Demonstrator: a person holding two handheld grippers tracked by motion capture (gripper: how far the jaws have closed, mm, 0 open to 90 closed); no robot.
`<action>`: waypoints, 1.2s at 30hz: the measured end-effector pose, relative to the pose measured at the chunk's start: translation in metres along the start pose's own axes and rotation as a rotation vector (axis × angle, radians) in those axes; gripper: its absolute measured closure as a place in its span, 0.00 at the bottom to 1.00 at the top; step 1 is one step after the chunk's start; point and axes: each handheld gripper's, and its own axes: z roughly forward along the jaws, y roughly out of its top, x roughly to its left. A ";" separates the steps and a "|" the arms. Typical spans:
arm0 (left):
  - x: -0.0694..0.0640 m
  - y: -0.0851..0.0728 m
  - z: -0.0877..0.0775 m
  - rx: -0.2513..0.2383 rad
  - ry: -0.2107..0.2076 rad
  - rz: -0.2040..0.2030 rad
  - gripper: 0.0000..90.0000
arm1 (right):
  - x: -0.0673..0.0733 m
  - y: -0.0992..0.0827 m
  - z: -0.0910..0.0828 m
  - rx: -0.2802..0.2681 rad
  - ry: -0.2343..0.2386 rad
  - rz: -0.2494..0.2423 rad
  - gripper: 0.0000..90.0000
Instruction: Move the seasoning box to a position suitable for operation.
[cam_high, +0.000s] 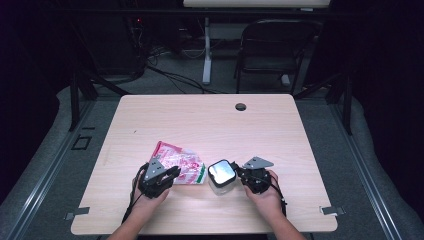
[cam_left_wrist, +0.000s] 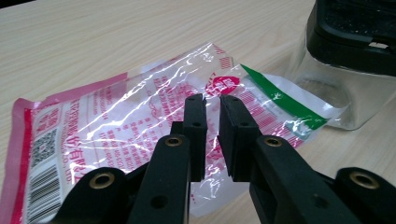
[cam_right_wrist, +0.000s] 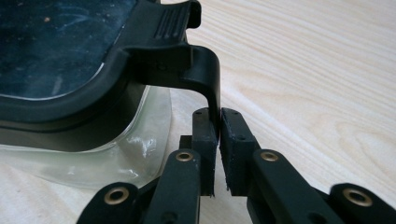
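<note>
Where the high view's lower centre shows the wooden table (cam_high: 210, 120), a clear container (cam_high: 221, 183) with a black lid (cam_right_wrist: 56, 51) stands beside a flat pink-and-clear plastic packet (cam_left_wrist: 116, 121). Right gripper (cam_right_wrist: 218, 122): jaws pinched on the lid's latch tab (cam_right_wrist: 208, 74). Left gripper (cam_left_wrist: 212, 106): jaws nearly closed over the packet, grip uncertain.

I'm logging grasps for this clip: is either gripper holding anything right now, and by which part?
The right gripper pinches the clasp tab of the clear container's black lid. The left gripper holds nothing; its fingers hover, slightly apart, over the plastic packet.
</note>
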 end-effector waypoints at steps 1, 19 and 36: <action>-0.002 0.000 0.000 0.005 0.000 0.013 0.90 | 0.000 0.000 -0.001 0.005 0.005 0.004 0.94; -0.018 0.002 -0.003 0.038 -0.042 0.080 1.00 | 0.015 -0.001 -0.010 0.034 0.070 -0.040 0.93; -0.034 0.012 0.005 0.032 -0.105 0.103 1.00 | 0.009 -0.001 -0.053 -0.088 0.107 0.011 0.86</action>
